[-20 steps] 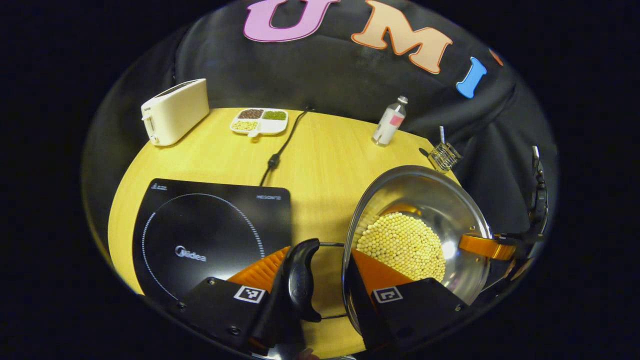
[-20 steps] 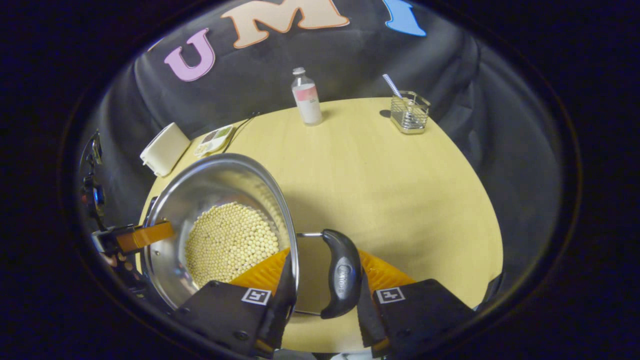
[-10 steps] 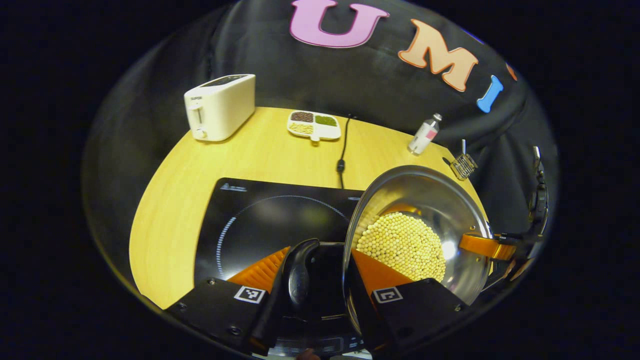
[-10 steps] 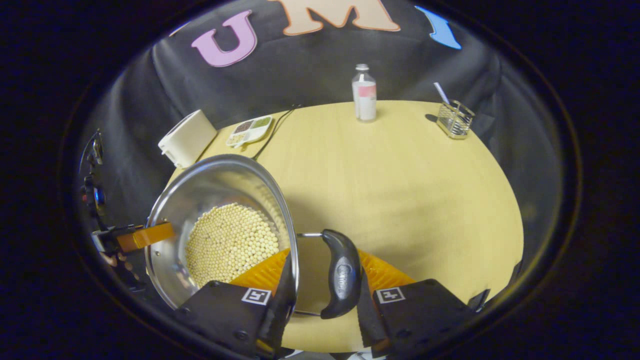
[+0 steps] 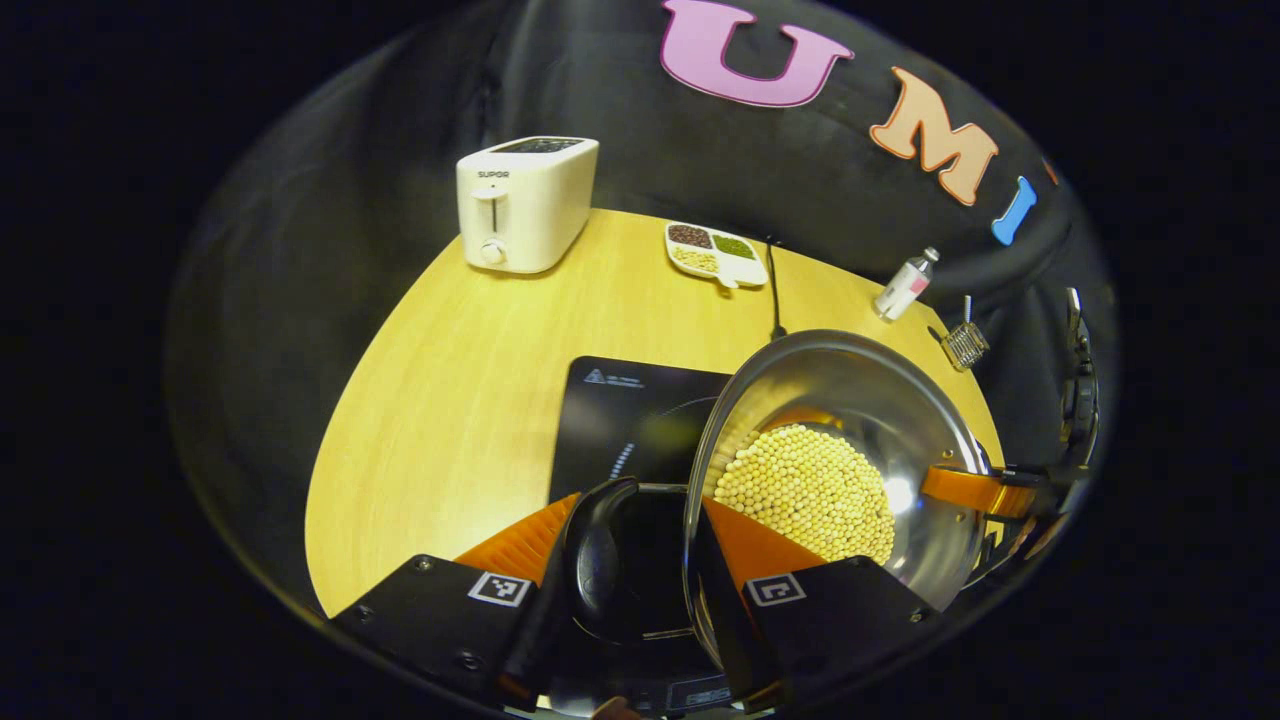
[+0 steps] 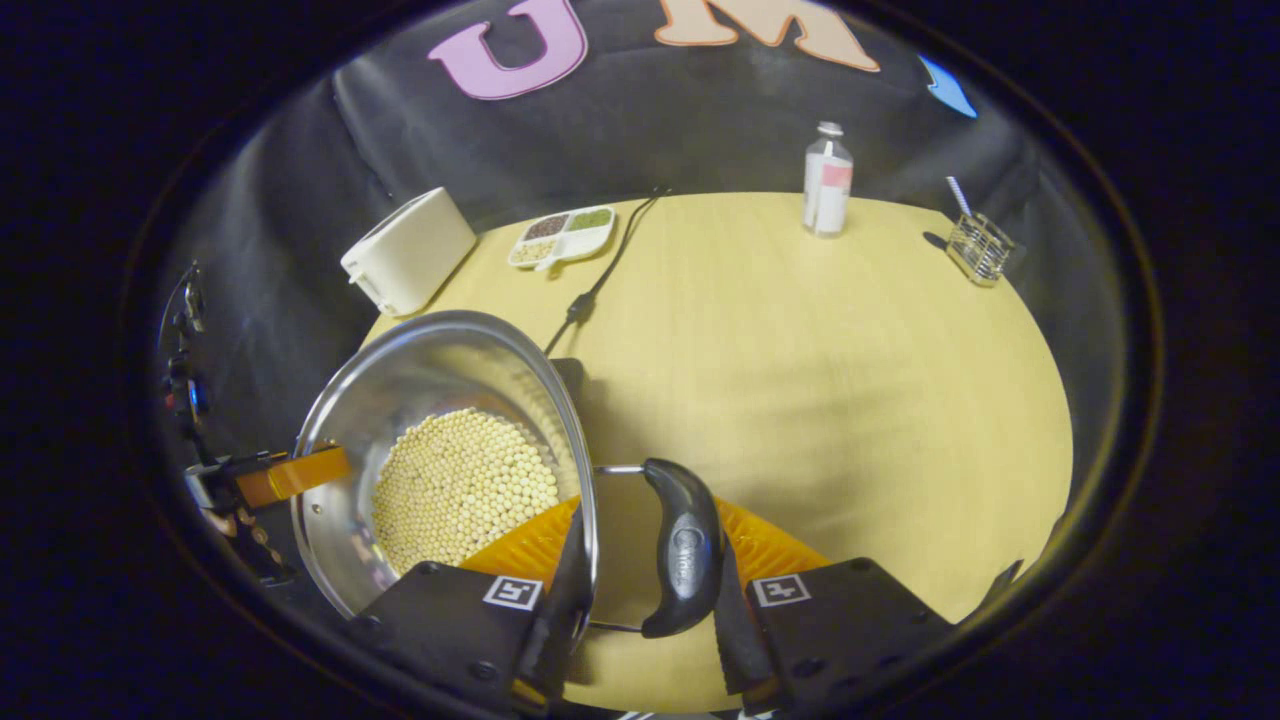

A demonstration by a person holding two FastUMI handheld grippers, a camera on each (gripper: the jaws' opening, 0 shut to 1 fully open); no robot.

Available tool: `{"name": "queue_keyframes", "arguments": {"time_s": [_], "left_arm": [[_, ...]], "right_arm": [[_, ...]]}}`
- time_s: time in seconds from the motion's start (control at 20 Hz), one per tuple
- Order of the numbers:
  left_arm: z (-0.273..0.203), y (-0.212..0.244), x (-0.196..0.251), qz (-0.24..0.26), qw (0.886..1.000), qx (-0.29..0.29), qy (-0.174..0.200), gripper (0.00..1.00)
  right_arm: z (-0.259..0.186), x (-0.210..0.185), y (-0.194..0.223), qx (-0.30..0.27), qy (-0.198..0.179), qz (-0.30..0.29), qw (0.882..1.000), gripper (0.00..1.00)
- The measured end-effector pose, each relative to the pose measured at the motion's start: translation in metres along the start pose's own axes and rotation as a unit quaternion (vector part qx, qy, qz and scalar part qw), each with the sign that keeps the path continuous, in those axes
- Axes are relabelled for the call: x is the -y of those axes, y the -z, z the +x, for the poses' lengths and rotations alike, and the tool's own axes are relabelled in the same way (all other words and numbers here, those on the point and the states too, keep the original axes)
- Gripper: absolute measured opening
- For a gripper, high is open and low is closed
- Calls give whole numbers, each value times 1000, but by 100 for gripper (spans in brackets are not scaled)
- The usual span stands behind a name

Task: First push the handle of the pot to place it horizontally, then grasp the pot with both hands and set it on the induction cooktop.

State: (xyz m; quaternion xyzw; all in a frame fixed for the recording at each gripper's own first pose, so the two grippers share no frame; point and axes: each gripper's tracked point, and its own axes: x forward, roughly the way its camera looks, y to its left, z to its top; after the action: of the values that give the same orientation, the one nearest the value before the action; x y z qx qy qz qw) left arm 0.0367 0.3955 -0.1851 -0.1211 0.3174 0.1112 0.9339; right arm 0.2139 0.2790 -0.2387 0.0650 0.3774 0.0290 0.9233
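Toaster (image 5: 525,203) marked SUPOR, pot (image 5: 880,400) over black cooktop (image 5: 640,415)

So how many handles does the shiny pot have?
2. One black handle sits between the left gripper's fingers, the other handle between the right gripper's, on opposite sides of the pot.

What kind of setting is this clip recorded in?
Most likely a staged kitchen tabletop in a recording booth, not a real kitchen: a toaster, an induction cooktop and a steel pot of beans on a round wooden table with black cloth behind it.
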Motion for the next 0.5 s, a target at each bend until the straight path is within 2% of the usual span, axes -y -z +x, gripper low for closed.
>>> {"name": "queue_keyframes", "arguments": {"time_s": [0.2,0.5], "left_arm": [[0,-8,-24,10,1000,7,-9,65],[1,-11,-32,12,1000,12,-3,64]], "right_arm": [[10,-25,0,1,-3,2,1000,61],[12,-34,-1,3,-2,7,1000,61]]}}
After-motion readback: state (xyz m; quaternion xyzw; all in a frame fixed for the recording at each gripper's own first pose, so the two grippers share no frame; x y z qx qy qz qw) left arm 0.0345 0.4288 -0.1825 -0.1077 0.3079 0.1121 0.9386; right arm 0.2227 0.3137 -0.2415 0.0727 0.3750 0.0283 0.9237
